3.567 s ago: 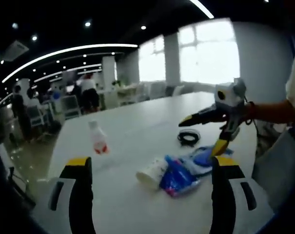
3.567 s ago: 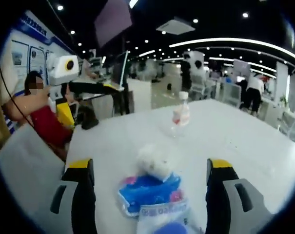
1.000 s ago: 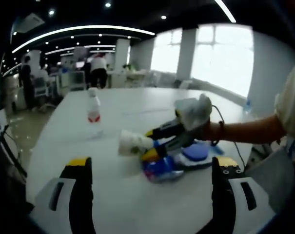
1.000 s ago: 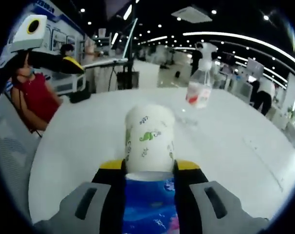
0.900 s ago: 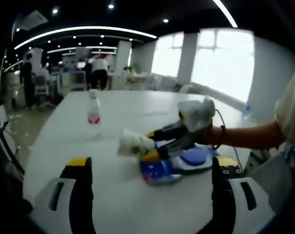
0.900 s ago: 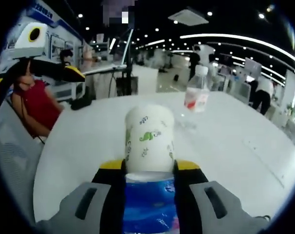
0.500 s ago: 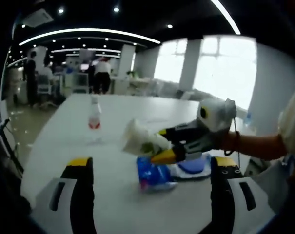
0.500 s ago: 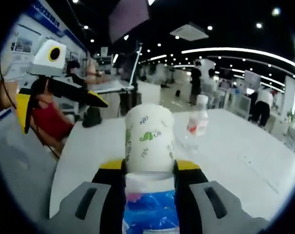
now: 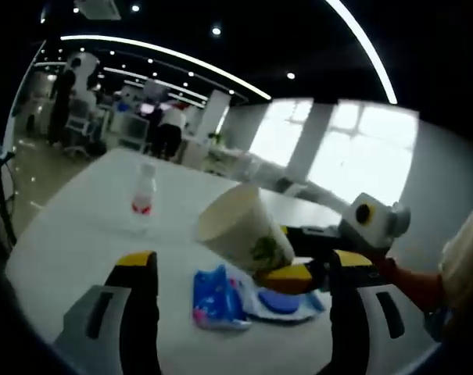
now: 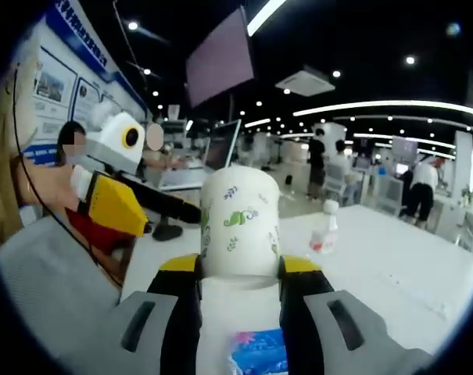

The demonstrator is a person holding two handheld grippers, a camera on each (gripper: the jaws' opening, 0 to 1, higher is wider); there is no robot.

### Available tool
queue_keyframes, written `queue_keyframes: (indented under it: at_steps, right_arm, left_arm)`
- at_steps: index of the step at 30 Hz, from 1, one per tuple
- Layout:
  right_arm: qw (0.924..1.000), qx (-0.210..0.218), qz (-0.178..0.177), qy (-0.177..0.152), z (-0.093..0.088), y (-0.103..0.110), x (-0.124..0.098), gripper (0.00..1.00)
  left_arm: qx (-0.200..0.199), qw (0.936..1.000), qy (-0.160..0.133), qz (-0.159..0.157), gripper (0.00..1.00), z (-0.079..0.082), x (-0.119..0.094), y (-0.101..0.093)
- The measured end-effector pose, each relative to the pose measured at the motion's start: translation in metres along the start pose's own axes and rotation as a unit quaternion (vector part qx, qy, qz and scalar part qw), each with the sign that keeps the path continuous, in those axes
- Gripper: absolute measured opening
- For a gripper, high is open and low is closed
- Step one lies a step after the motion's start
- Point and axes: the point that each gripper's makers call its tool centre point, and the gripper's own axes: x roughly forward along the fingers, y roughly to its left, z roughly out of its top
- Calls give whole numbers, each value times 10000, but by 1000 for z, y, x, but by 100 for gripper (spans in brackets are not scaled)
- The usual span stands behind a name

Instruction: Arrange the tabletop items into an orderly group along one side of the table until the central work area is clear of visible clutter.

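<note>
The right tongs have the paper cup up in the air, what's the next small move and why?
Probably carry the paper cup toward the water bottle and set it down upright beside it. The right tongs are shut on the cup above the white table, and the bottle already stands near one side, away from the blue packets.

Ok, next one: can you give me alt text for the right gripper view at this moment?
The right gripper is shut on a white paper cup printed with green figures, held above a white table. The left gripper, yellow-tipped, reaches in from the left; a clear bottle with a red label stands farther back, and a blue packet lies below the cup.
</note>
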Motion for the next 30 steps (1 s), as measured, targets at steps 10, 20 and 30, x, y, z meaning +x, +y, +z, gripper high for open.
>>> queue_keyframes:
  at_steps: [10, 20, 30]
  right_arm:
    - [9996, 212, 71, -172, 12, 14, -10, 38]
    - [9994, 182, 70, -285, 20, 20, -17, 38]
    - [9998, -130, -122, -46, 14, 19, -24, 38]
  left_arm:
    - [-438, 9982, -94, -402, 61, 4, 2, -17]
    - [-456, 9965, -178, -675, 43, 10, 1, -27]
    - [614, 9946, -74, -828, 40, 7, 1, -45]
